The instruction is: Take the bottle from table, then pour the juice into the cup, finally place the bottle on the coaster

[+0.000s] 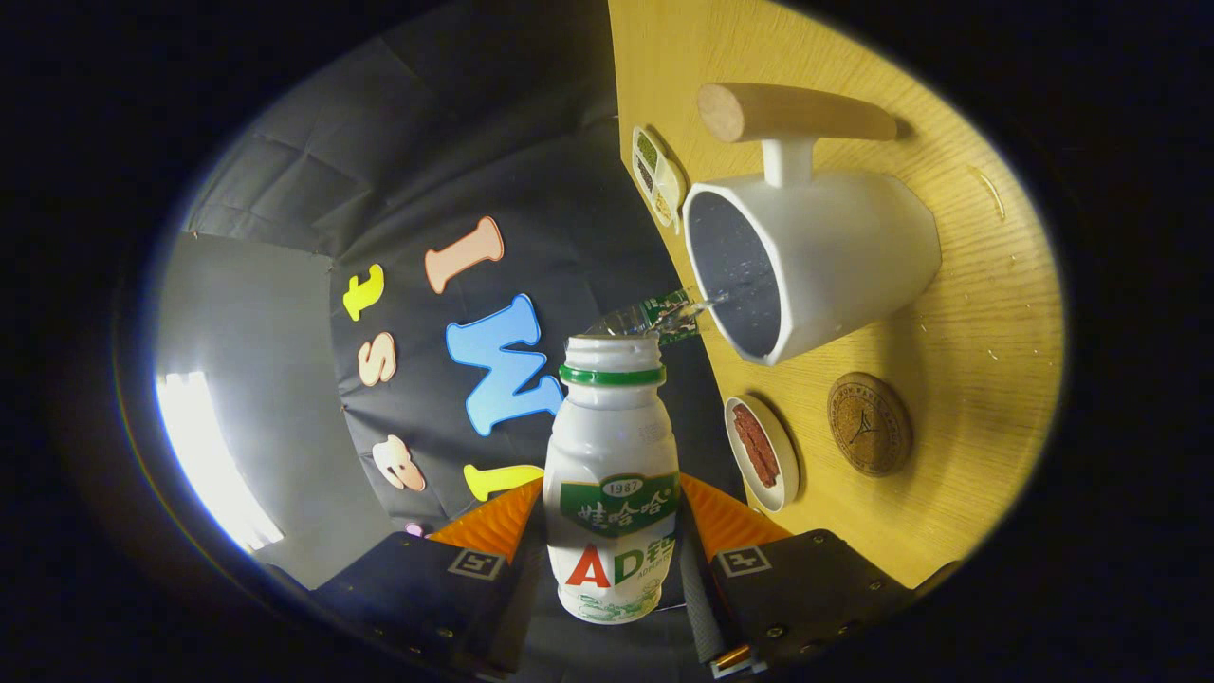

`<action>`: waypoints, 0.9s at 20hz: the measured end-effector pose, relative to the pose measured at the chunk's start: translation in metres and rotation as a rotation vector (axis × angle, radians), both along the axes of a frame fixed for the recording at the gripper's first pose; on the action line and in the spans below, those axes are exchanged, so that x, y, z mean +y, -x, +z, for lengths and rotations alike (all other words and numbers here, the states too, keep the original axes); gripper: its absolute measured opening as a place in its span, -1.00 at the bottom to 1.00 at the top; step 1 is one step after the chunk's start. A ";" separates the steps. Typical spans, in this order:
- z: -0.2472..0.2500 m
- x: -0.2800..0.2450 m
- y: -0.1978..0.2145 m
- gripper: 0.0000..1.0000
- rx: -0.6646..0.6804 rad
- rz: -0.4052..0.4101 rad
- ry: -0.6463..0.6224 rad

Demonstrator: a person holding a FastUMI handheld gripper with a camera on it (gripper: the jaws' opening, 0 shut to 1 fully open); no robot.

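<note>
Beyond the jaws, tilted wooden table [958,313], rolled over because the gripper [612,531] is turned for pouring. On it the white cup [835,261], mouth facing the bottle to catch the thin stream. Between the fingers, closed on both sides, the bottle [612,474], neck aimed at the cup. Nearer, beside the jaws, round coaster [870,423], waiting free for the bottle; small dish [762,453] next to it.

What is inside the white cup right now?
A thin stream from the bottle, clamped in the gripper, enters the white cup. Droplets speckle its inner wall; the liquid level is not discernible.
</note>
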State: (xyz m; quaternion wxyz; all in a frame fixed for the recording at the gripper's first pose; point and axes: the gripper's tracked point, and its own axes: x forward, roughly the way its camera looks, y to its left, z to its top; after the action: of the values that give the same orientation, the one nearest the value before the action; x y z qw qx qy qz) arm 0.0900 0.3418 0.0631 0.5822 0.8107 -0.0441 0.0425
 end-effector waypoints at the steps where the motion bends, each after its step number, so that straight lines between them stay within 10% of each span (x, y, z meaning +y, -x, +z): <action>1: 0.001 0.000 0.000 0.32 -0.002 -0.003 -0.006; 18: 0.011 -0.003 -0.003 0.32 -0.059 -0.068 -0.151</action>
State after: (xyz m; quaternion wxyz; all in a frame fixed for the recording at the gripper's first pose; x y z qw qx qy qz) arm 0.0933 0.3383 0.0741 0.5191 0.8487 -0.0918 0.0429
